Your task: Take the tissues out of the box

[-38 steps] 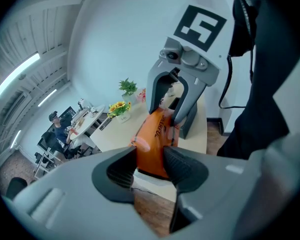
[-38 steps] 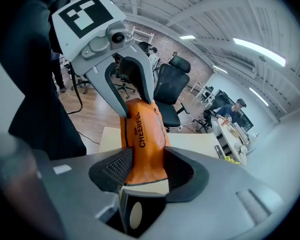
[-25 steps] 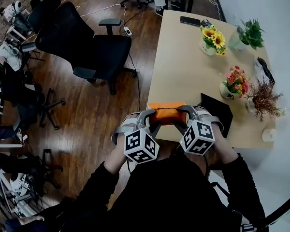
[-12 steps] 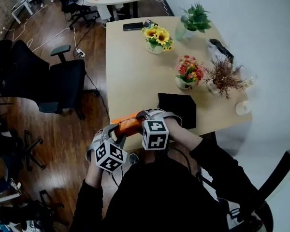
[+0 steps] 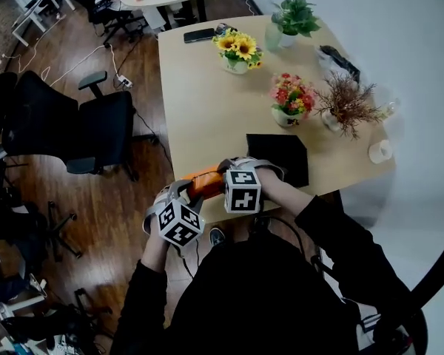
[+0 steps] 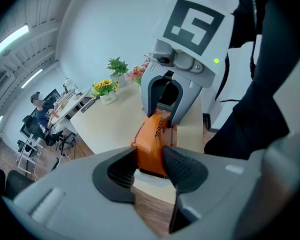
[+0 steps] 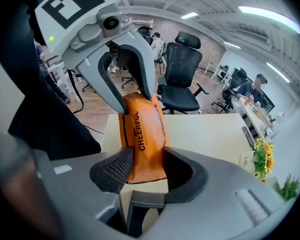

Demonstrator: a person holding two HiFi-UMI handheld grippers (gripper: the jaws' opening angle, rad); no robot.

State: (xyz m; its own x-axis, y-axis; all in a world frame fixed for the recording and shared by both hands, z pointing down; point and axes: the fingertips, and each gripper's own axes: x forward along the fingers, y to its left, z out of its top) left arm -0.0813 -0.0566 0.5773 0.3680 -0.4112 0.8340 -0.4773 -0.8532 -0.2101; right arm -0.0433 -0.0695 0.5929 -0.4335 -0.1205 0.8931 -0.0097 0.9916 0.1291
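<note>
Your left hand-held gripper (image 6: 149, 166) is closed on the left end of the orange tissue pack (image 5: 206, 181), its pads pinching the soft wrapper flat. The pack sits at the table's (image 5: 200, 102) near edge, close to the near left corner, and it spans the gap between your two hands. Your right hand-held gripper (image 7: 147, 166) is clamped on the other end, with the wrapper's printed face turned towards its camera. The thing in hand is a soft pack, not a stiff box, so it will probably crumple and twist if the two grips pull against each other. With both ends pinched, neither gripper is free to draw a tissue. The step likely goes best if you settle the pack flat on the table, well inside the near edge so it cannot slide off onto the floor. Then pin one end with the left and free the right to go for the opening. Hold the pinned end firmly, since a light pack will tend to lift with the first tissue. No view shows the opening or any tissue. The marker cubes and your hands cover most of the pack from above. Whether its underside touches the table cannot be told.
</note>
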